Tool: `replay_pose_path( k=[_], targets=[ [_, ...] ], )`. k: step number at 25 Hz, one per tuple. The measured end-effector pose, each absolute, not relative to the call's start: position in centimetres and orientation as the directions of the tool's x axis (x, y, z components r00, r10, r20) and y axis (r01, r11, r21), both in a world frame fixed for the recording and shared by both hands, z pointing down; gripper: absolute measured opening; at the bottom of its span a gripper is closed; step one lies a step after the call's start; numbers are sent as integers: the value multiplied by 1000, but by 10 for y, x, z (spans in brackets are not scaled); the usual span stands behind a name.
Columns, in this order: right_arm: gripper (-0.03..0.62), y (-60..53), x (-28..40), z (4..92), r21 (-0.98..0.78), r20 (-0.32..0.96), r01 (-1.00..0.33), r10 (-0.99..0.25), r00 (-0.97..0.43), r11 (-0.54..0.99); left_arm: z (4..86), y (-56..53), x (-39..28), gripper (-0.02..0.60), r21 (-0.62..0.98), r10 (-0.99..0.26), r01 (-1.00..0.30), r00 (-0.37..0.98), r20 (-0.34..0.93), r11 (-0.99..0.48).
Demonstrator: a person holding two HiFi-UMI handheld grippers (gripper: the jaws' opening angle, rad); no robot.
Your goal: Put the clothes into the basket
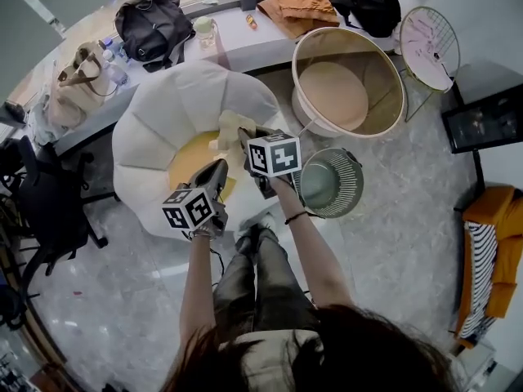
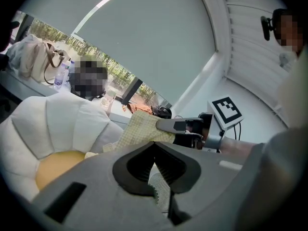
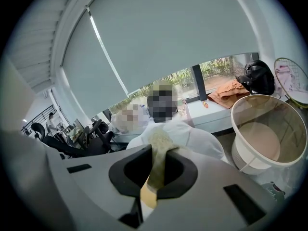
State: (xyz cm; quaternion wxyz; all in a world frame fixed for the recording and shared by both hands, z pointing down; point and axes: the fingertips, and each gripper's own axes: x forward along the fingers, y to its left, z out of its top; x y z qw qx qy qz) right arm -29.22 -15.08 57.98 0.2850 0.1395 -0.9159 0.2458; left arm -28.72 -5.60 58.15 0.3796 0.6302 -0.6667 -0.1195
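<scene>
A pale yellow checked garment (image 1: 230,129) hangs lifted above the white shell-shaped chair (image 1: 155,121) and its yellow cushion (image 1: 189,162). Each gripper pinches one part of it. My left gripper (image 1: 218,173) is shut on the cloth, which shows as a fold (image 2: 161,186) between its jaws. My right gripper (image 1: 246,139) is shut on it too, with a strip of the garment (image 3: 155,174) running out of its jaws. In the left gripper view the right gripper (image 2: 162,125) holds the garment (image 2: 139,131) up. The big white basket (image 1: 343,29) with a beige lining stands to the right of the chair, also in the right gripper view as the basket (image 3: 288,129).
A small grey wire basket (image 1: 329,182) sits on the floor just right of my hands. Along the window ledge lie a black bag (image 1: 151,23), a beige bag (image 1: 78,80), an orange cloth (image 1: 298,8) and a black backpack (image 1: 368,2). A black office chair (image 1: 41,202) stands at left.
</scene>
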Motion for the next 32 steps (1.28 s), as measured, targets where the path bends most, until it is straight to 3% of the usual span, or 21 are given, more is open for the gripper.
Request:
replay_pose_path(
  k=[16, 32],
  targets=[
    [11, -145, -268, 478, -322, 467, -362, -186, -864, 875, 501, -55, -253, 11, 574, -950, -819, 167, 265, 17],
    [12, -179, -184, 419, -295, 379, -434, -312, -871, 851, 458, -104, -201, 11, 524, -944, -841, 268, 192, -132]
  ],
)
